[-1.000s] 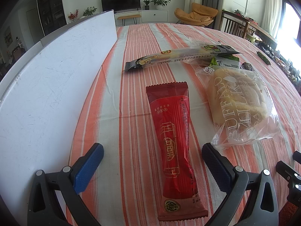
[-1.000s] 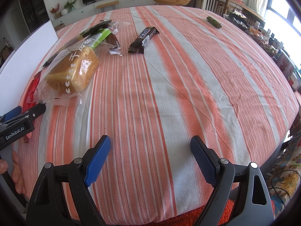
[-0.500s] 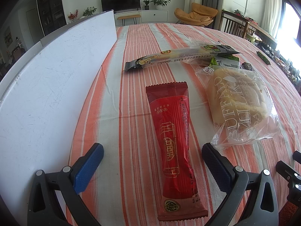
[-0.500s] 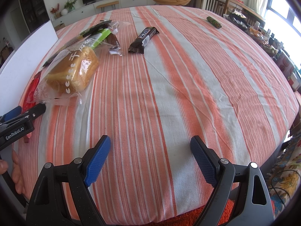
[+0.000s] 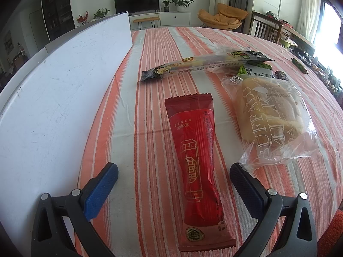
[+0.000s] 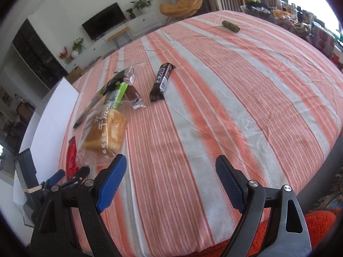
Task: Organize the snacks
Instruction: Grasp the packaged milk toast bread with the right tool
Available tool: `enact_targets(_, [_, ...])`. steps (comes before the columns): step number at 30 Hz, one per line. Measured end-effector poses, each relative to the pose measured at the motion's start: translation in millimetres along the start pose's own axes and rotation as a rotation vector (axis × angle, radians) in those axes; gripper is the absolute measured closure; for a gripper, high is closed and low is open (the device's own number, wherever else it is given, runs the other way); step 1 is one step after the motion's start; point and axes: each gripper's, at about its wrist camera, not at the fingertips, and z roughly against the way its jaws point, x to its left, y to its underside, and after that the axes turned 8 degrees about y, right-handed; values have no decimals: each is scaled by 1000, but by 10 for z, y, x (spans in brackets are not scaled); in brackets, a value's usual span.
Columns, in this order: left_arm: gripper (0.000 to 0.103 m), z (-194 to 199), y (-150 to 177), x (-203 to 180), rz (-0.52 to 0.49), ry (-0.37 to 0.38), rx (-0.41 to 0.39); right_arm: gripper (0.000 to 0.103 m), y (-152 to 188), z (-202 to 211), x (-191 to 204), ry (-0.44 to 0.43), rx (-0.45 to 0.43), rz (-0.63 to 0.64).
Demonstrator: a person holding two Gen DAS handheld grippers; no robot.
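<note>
White capitals reading "BUFFALO MILK" run across a clear plastic bag of golden bread [image 5: 270, 117].

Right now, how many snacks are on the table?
7, maybe more hidden: red packet, bread bag, long packet, green packet, small brown packet, chocolate bar, far roll.

Ahead of your hand-held gripper the table [image 5: 154, 107] wears an orange-and-white striped cloth. A white board [image 5: 53, 98] stands along its left edge. Beyond the far edge you see a television [image 5: 136, 1], potted plants [image 5: 181, 0] and an orange chair [image 5: 223, 17].
</note>
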Motion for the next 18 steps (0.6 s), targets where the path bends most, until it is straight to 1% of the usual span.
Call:
enact_targets(3, [0, 0, 2, -1, 0, 0, 0, 15, -228, 7, 404, -49, 6, 53])
enact_targets(5, [0, 2, 4, 1, 0, 0, 0, 15, -326, -142, 733, -51, 54, 99])
enact_targets(7, [0, 2, 5, 1, 0, 0, 0, 15, -353, -361, 1024, -26, 111, 140])
enact_targets(11, [0, 1, 6, 1, 0, 0, 0, 15, -275, -815, 1476, 90, 197, 251])
enact_targets(12, [0, 1, 6, 1, 0, 0, 0, 15, -250, -907, 1526, 121, 211, 269])
enact_targets(14, [0, 1, 7, 1, 0, 0, -1, 16, -228, -1044, 1553, 155, 229, 286])
enact_targets(16, [0, 0, 7, 1, 0, 0, -1, 18, -221, -1064, 1464, 137, 223, 277])
enact_targets(17, [0, 0, 7, 1, -1, 0, -1, 25, -220, -1035, 1416, 117, 214, 284])
enact_targets(18, [0, -2, 4, -3, -1, 0, -1, 27, -219, -973, 1368, 115, 197, 309])
